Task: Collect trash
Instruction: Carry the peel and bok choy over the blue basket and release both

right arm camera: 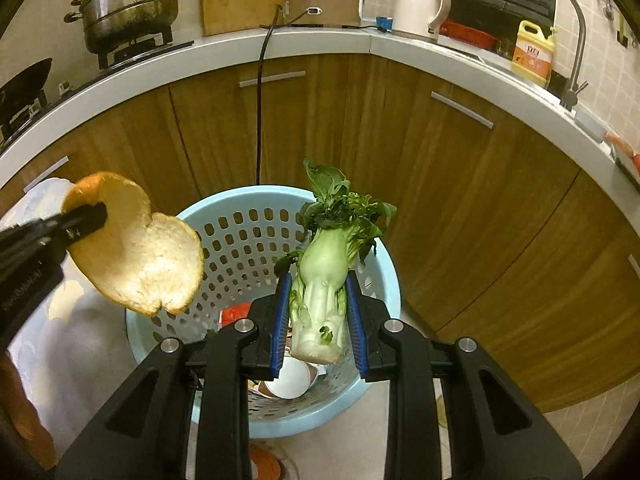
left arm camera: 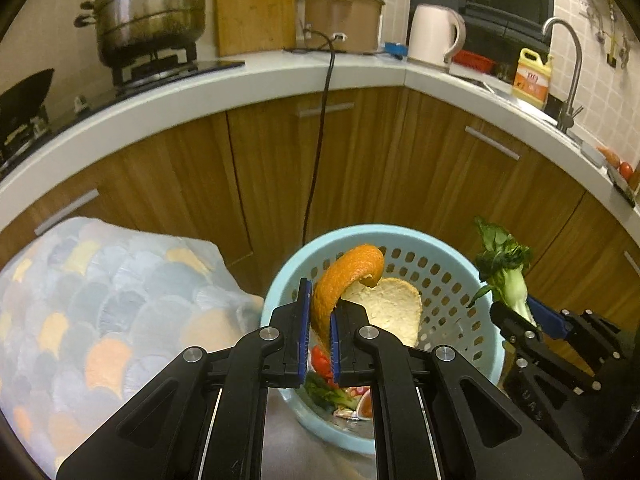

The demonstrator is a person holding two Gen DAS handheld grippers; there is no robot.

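Observation:
My left gripper (left arm camera: 320, 304) is shut on a curled orange peel (left arm camera: 348, 272), holding it above a light blue perforated basket (left arm camera: 440, 240). My right gripper (right arm camera: 318, 312) is shut on a bok choy (right arm camera: 324, 280) with its leaves pointing up, over the same basket (right arm camera: 248, 196). In the right wrist view the peel (right arm camera: 140, 256) hangs at the left from the left gripper (right arm camera: 94, 214), its white inside showing. In the left wrist view the right gripper (left arm camera: 520, 308) and the bok choy (left arm camera: 504, 268) sit at the basket's right rim. Red and green scraps (left arm camera: 324, 376) and a white cup (right arm camera: 292, 380) lie inside.
A scale-patterned cloth (left arm camera: 100, 320) lies left of the basket. Wooden cabinets (left arm camera: 380, 160) curve behind it, and a black cord (left arm camera: 320, 140) hangs down them. On the counter stand a steamer pot (left arm camera: 148, 12), a kettle (left arm camera: 434, 34), a yellow bottle (left arm camera: 532, 80) and a faucet (left arm camera: 568, 64).

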